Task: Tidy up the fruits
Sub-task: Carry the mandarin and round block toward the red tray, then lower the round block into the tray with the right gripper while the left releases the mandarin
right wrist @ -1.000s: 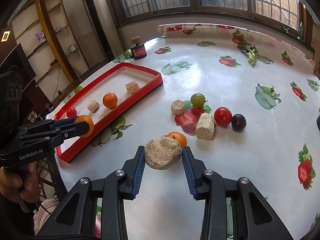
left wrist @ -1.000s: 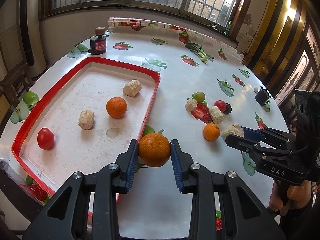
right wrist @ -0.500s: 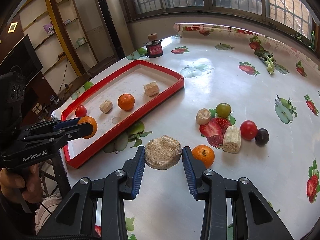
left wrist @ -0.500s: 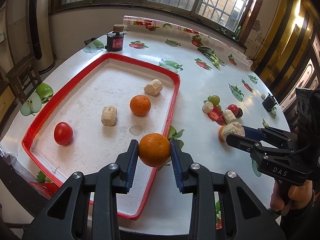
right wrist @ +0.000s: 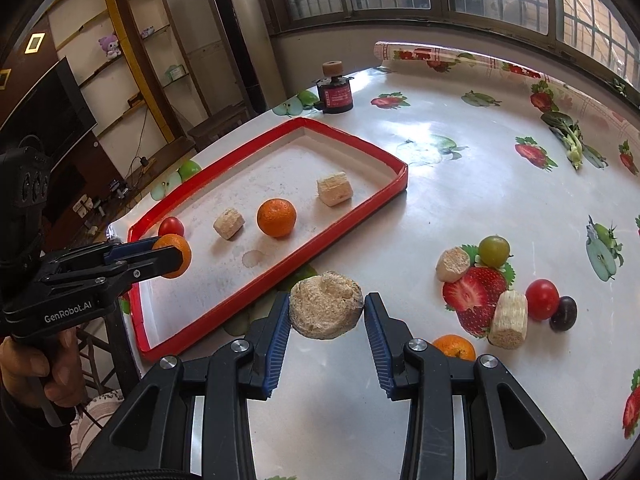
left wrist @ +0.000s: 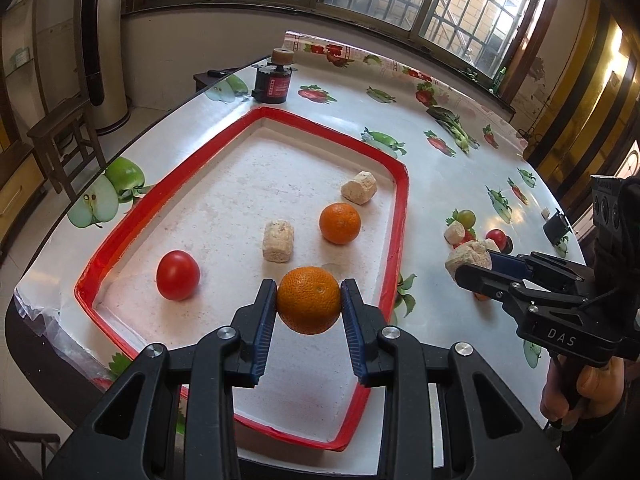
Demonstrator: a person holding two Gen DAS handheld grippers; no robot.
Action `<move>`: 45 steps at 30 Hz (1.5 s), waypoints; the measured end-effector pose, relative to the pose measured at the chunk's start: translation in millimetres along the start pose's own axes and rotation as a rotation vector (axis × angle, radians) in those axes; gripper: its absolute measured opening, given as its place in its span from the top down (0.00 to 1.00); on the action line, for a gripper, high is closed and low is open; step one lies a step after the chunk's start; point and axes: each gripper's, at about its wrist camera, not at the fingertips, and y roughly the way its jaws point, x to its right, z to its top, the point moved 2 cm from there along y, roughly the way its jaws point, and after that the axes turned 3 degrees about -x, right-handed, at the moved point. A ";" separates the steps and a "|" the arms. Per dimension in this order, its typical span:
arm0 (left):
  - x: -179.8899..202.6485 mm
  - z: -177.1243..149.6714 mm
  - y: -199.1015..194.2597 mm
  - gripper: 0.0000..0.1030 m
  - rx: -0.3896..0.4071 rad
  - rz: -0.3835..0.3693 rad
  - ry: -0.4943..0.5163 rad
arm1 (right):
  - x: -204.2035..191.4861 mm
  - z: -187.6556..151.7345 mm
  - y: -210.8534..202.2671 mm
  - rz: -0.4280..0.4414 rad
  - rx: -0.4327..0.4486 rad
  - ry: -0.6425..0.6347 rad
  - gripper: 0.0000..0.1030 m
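Orange skin fills the middle of the left wrist view: the left gripper (left wrist: 308, 304) points steeply down, its blue pads clamped on either side of an orange (left wrist: 308, 300), which hangs above the near end of the red tray (left wrist: 401, 216). In the tray lie a tomato (left wrist: 177, 275), a second orange (left wrist: 340, 223) and two pale chunks (left wrist: 278, 241) (left wrist: 359, 187), all apart from one another. Off to the right, over the table (left wrist: 448, 168), the right gripper (left wrist: 472, 266) reaches in from the side, a hand (left wrist: 580, 394) wrapped round its handle below; it grips a pale lump (left wrist: 468, 257). Behind it a few loose fruits sit near each other on the cloth. A dark jar (left wrist: 274, 80) stands beyond the tray's far corner.

In the right wrist view, the right gripper (right wrist: 326, 314) is tilted down too, pads pressed on the pale lump (right wrist: 326, 311), held above the table just outside the tray's long rim (right wrist: 280, 264). At the left, the left gripper (right wrist: 172, 256) is seen side-on, a hand (right wrist: 44, 368) curled about its grip, with the orange (right wrist: 174, 255) pinched at its tips over the tray's near corner. To the right lie a green fruit (right wrist: 494, 251), two pale chunks (right wrist: 453, 265) (right wrist: 509, 318), a tomato (right wrist: 542, 300) touching a dark plum (right wrist: 563, 313), and an orange (right wrist: 454, 347) partly hidden by the finger.
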 end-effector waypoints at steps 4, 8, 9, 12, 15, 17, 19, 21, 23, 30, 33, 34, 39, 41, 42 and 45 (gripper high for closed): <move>-11.1 8.1 3.5 0.71 0.000 0.013 -0.016 | -4.5 15.6 10.0 0.012 0.002 -0.012 0.63; -20.7 17.8 7.9 0.71 0.001 0.024 -0.027 | -7.6 34.8 21.9 0.028 0.005 -0.020 0.63; -22.5 20.6 9.4 0.71 0.001 0.028 -0.029 | -8.2 40.0 25.3 0.032 0.005 -0.022 0.63; -27.9 29.9 14.0 0.71 0.003 0.035 -0.035 | -10.1 56.3 36.6 0.045 0.004 -0.025 0.63; -33.1 39.9 20.5 0.71 0.003 0.041 -0.042 | -12.4 72.7 48.7 0.054 0.005 -0.029 0.63; -36.6 47.2 24.6 0.71 0.004 0.046 -0.045 | -13.2 84.3 57.7 0.058 0.004 -0.031 0.63; -39.6 54.8 29.6 0.71 0.002 0.051 -0.050 | -13.9 95.9 67.3 0.061 0.000 -0.036 0.63; -41.5 61.9 35.8 0.71 -0.003 0.056 -0.052 | -14.6 106.9 78.7 0.060 -0.008 -0.043 0.63; -43.2 67.3 42.8 0.71 -0.013 0.064 -0.052 | -14.9 116.7 91.6 0.054 -0.023 -0.049 0.63; -49.5 69.7 69.2 0.71 -0.071 0.076 -0.065 | -15.7 129.7 130.0 0.033 -0.070 -0.074 0.63; -50.6 68.6 78.4 0.71 -0.103 0.088 -0.070 | -13.4 128.4 140.0 0.020 -0.088 -0.080 0.63; -50.7 68.1 79.9 0.70 -0.103 0.091 -0.071 | -12.4 127.8 142.5 0.019 -0.094 -0.080 0.63; -48.3 68.1 79.1 0.70 -0.100 0.111 -0.077 | -9.6 124.4 151.7 0.002 -0.126 -0.082 0.57; -46.4 66.8 77.9 0.70 -0.099 0.125 -0.075 | -11.0 123.4 148.2 0.003 -0.121 -0.084 0.46; -46.3 65.8 76.8 0.70 -0.099 0.132 -0.077 | -11.9 122.9 144.9 0.010 -0.113 -0.085 0.44; -45.9 62.7 71.5 0.70 -0.094 0.133 -0.085 | -13.4 121.9 132.4 0.009 -0.091 -0.088 0.44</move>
